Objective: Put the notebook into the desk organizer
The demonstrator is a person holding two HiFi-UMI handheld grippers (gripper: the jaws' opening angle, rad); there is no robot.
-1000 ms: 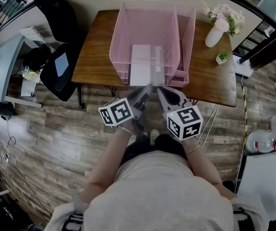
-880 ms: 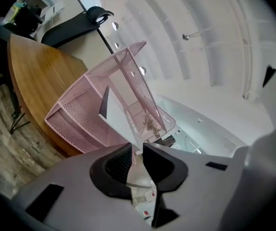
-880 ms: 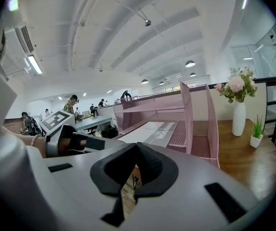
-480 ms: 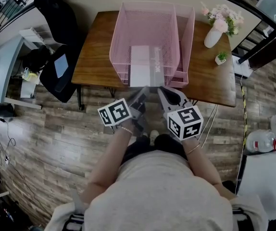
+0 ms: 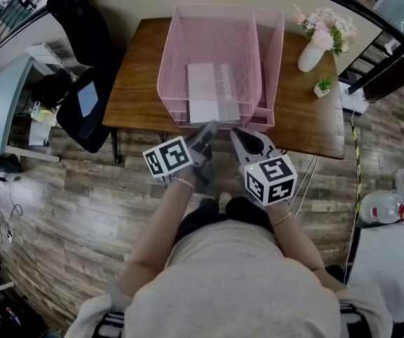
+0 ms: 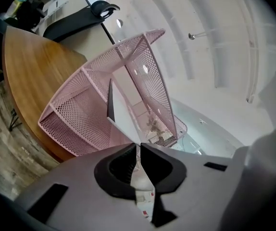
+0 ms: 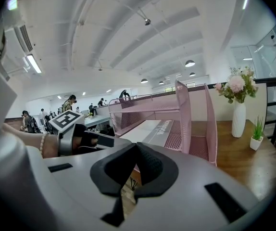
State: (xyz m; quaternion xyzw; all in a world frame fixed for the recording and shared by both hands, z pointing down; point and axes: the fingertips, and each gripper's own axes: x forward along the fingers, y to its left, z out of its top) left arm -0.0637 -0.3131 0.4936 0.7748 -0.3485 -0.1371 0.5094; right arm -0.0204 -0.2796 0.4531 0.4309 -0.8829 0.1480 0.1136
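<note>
Head view looks steeply down on the table (image 5: 139,83) from above — both gripper views sit low and near, facing the same desk organizer (image 5: 244,48).

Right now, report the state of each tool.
Left tool: jaws a sliver apart and opening, nothing between them.
Right tool: shut, empty.

The print on the grey band of the flat white notebook (image 5: 203,94) is too small to read, and the pink wire-mesh desk organizer (image 5: 174,48) veils its far end. In the left gripper view, the grey left gripper (image 6: 138,146), its jaws opening with nothing between them, hides the near end of the notebook. The picture's edge cuts off the white plastic bottles (image 5: 395,205) on the floor. The people (image 7: 69,102) far behind are too small to tell apart.
</note>
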